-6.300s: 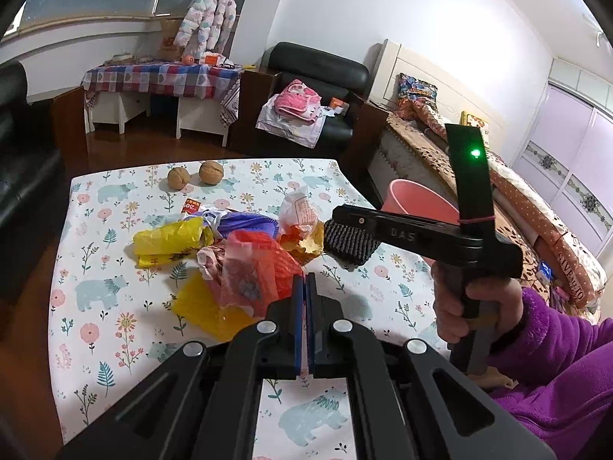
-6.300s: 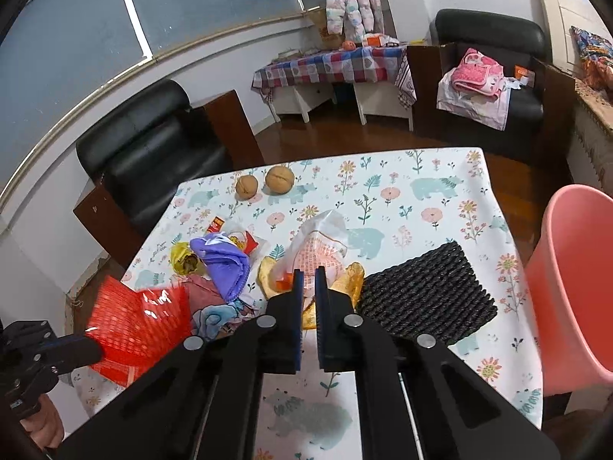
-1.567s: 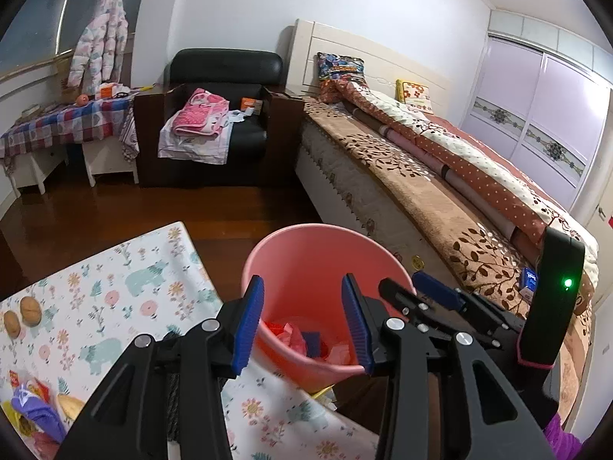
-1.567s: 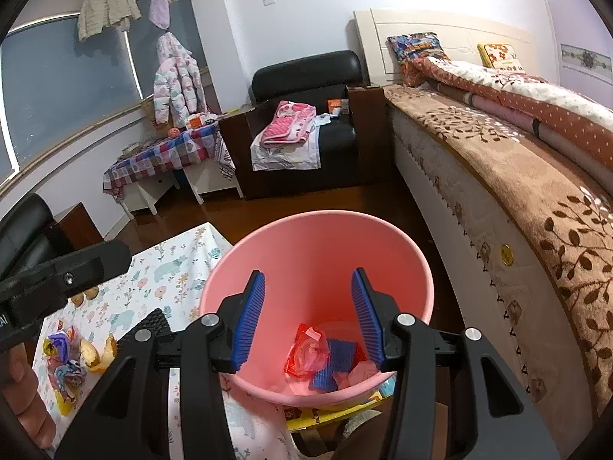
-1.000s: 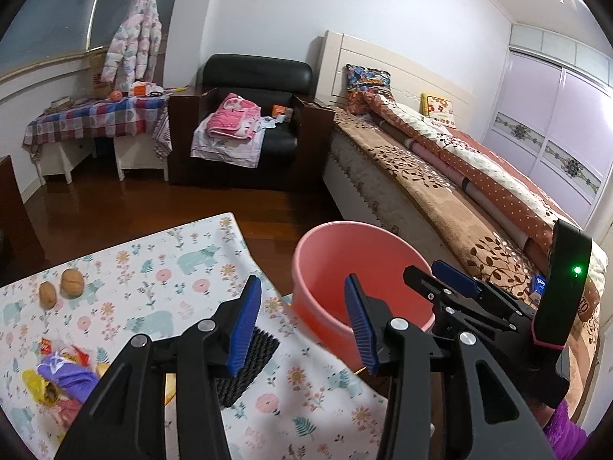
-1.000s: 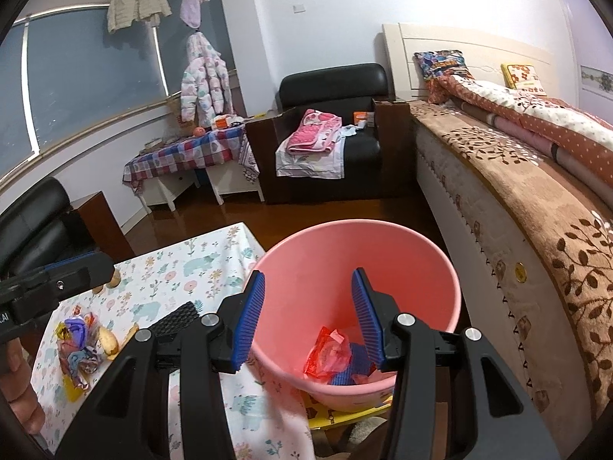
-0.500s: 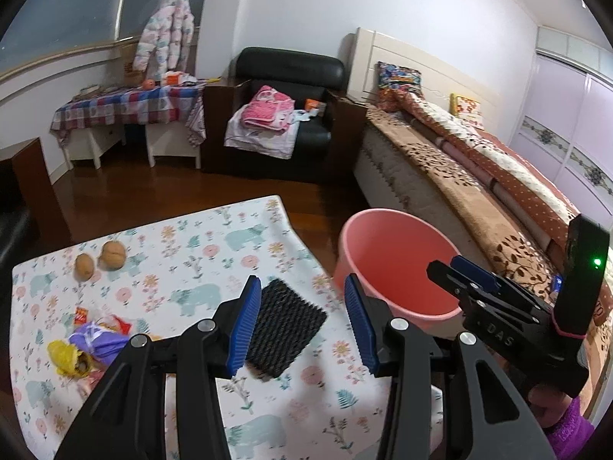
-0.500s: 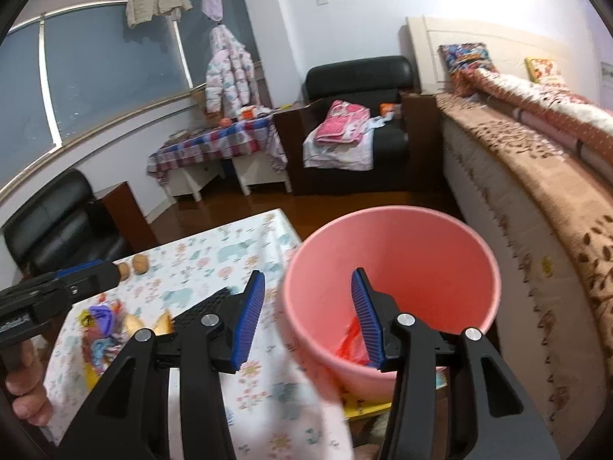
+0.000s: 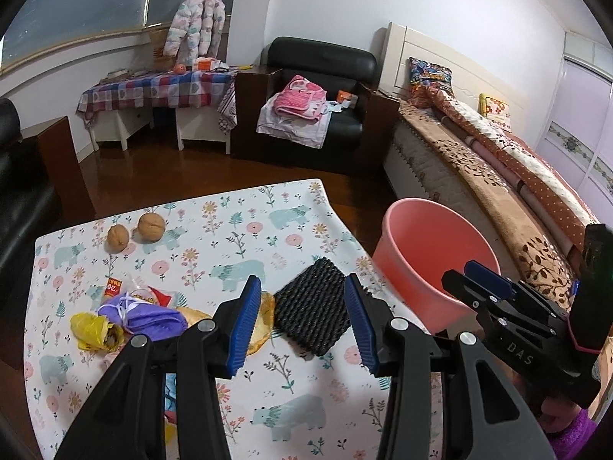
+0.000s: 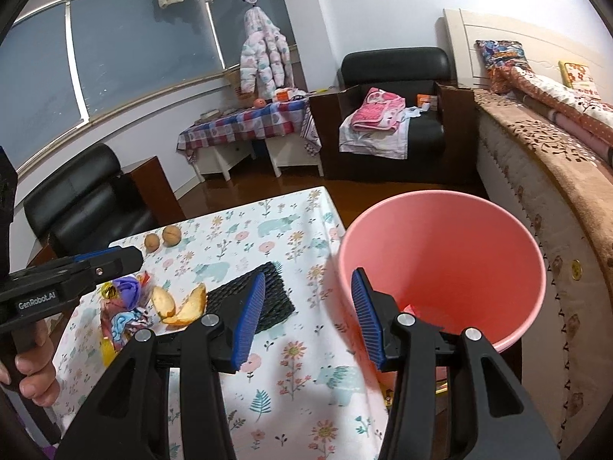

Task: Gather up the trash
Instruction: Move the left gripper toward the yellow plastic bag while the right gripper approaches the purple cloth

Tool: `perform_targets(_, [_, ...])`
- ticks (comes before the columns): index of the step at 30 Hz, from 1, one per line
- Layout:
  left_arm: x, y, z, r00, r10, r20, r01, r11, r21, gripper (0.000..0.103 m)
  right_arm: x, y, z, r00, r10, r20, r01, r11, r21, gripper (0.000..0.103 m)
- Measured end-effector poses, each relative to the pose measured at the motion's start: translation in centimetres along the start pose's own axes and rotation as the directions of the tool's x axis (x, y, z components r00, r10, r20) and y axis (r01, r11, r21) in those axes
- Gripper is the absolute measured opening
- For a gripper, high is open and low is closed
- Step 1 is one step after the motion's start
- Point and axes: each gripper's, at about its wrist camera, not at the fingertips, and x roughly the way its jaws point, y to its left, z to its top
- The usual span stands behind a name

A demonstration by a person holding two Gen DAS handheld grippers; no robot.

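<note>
1. Both my claws are empty with their jaws standing apart: the left claw (image 9: pixel 302 318) wide, the right claw (image 10: pixel 308 318) at a middling gap. Nothing sits between the pads of either.

2. The nearest trash is the black foam mesh (image 9: pixel 312 308), lying flat on the tabletop (image 9: pixel 237 230). In my left wrist view it sits straight ahead, framed between the two blue pads and beyond their tips. In my right wrist view the same mesh (image 10: pixel 253 299) lies off to the left, partly behind my left finger.

3. So my left claw is the better lined up on the mesh; my right would have to swing leftward across the tabletop.

4. The mesh's long axis runs diagonally, near corner toward me and far corner away to the right, so I judge a slight wrist roll would help pinch an edge.

5. The peel pieces (image 10: pixel 180 304) and the purple bag (image 9: pixel 141 314) lie further left, just beside the mesh.

6. The pink bin (image 10: pixel 444 264) stands off the tabletop's right edge, nearest my right claw.
</note>
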Motion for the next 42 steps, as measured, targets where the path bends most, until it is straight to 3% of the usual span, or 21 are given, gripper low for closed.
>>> perform_targets(22, [0.7, 1.8, -1.5, 0.998, 0.051, -0.042, -0.052, 0.998, -0.022, 0.045, 1.4, 1.5, -1.3, 0.992, 0.098, -0.083, -0.099, 0.995, -0.001, 0.048])
perform_targets(42, [1.2, 5.1, -3.0, 0.99, 0.114, -0.078, -0.119, 0.99, -0.069, 0.045, 3.2, 2.5, -2.0, 0.982, 0.112, -0.149, -0.115, 0.993, -0.009, 0.048])
